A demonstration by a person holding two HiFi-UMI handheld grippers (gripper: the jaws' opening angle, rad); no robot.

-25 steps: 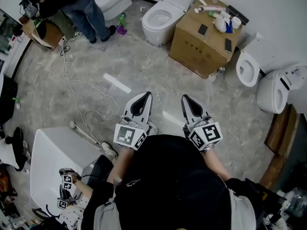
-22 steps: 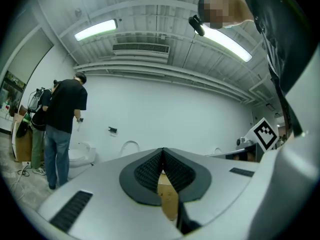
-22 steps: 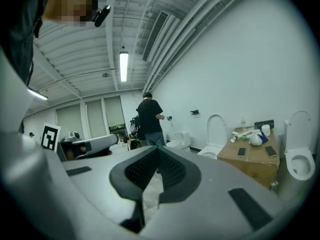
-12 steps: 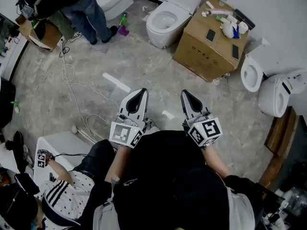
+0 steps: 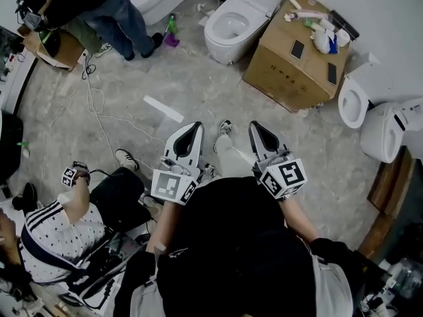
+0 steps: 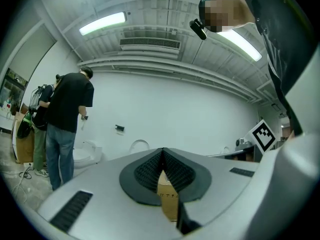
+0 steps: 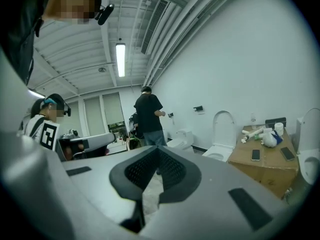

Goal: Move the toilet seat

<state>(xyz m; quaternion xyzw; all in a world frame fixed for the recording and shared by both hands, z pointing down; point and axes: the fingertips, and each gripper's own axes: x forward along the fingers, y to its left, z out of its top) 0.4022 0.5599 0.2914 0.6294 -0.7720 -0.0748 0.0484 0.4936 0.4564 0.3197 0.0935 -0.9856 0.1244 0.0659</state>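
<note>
A white oval toilet seat (image 7: pixel 223 125) stands upright over its glossy ceramic bowl (image 5: pixel 228 26) against the far wall, well apart from both tools. The grey plastic left gripper (image 5: pixel 197 132) and right gripper (image 5: pixel 254 133) hover level, ribbed black jaws pressed together on nothing. Marbled grey floor (image 5: pixel 198 84) lies open ahead, a thin white cable (image 5: pixel 99 121) looping at its left; a brown cardboard box (image 5: pixel 291 58) crowds the bowl's right side.

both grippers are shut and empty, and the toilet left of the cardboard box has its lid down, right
Not quite: the lid is up, standing upright behind the open bowl of the toilet left of the cardboard box, as the right gripper view shows. The rest holds: the left gripper and the right gripper are both shut and empty.
</note>
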